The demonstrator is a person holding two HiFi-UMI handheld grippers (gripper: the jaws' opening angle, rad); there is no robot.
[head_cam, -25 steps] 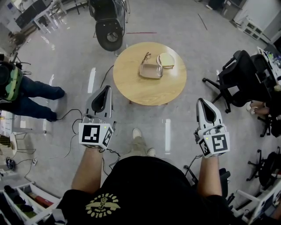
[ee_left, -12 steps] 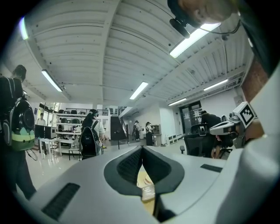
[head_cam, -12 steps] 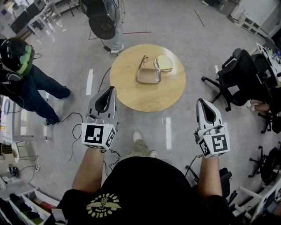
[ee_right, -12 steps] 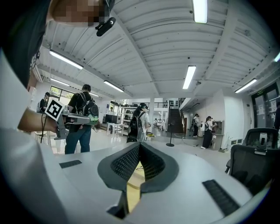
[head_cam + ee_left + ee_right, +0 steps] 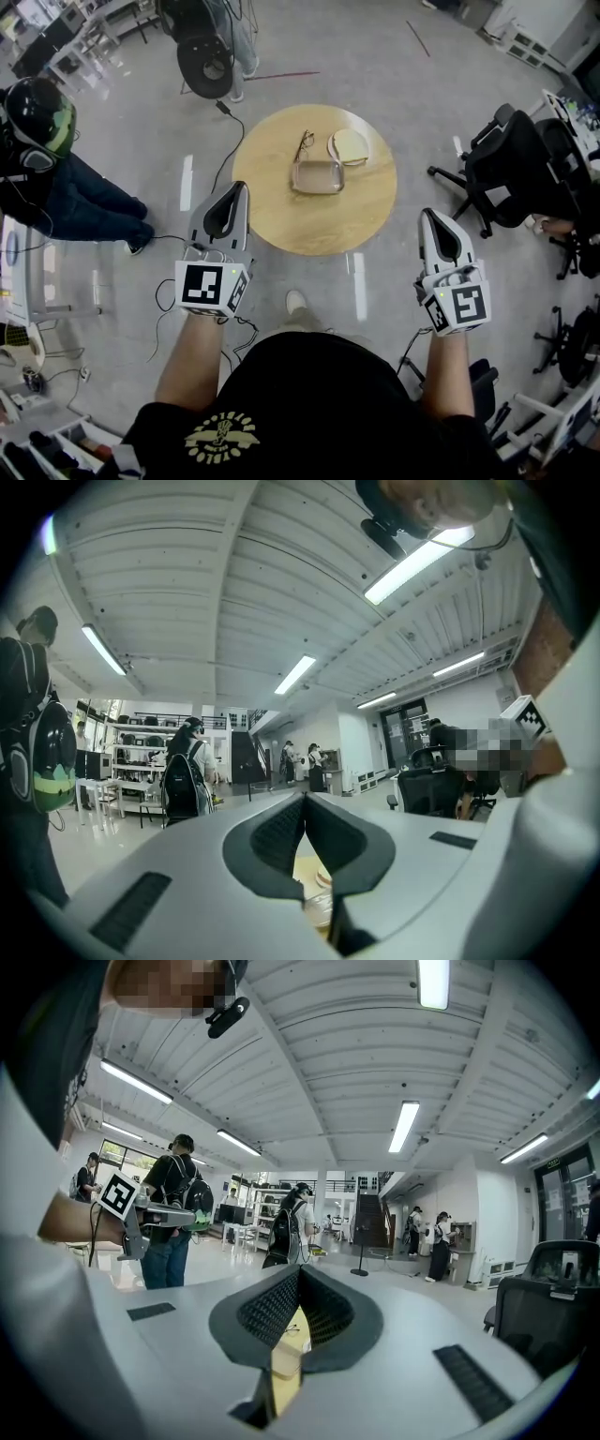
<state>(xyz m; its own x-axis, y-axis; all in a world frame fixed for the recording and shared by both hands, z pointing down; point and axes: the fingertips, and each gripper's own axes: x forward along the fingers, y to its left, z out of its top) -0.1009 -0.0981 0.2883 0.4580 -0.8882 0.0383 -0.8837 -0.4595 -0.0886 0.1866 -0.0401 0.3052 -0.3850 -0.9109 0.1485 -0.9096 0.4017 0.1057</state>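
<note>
A round wooden bench [image 5: 314,217] stands ahead of the person. The left tongs [image 5: 238,187] are at its near left edge, and the right tongs [image 5: 430,215] are off to its near right. A clear rectangular tray [image 5: 317,175] sits on the far half. A pair of thin-framed spectacles [image 5: 305,143] lies just behind the tray's left corner, and a round pale plate [image 5: 351,144] lies behind its right. A black office chair [image 5: 506,164] stands right of the bench. A person in dark trousers [image 5: 66,192] stands well to the left.

Bystander and bench shifted
Helmeted bystander [image 5: 66,187] at left now shows fuller in view; round bench [image 5: 309,220] lies closer to the left tongs [image 5: 238,189].
</note>
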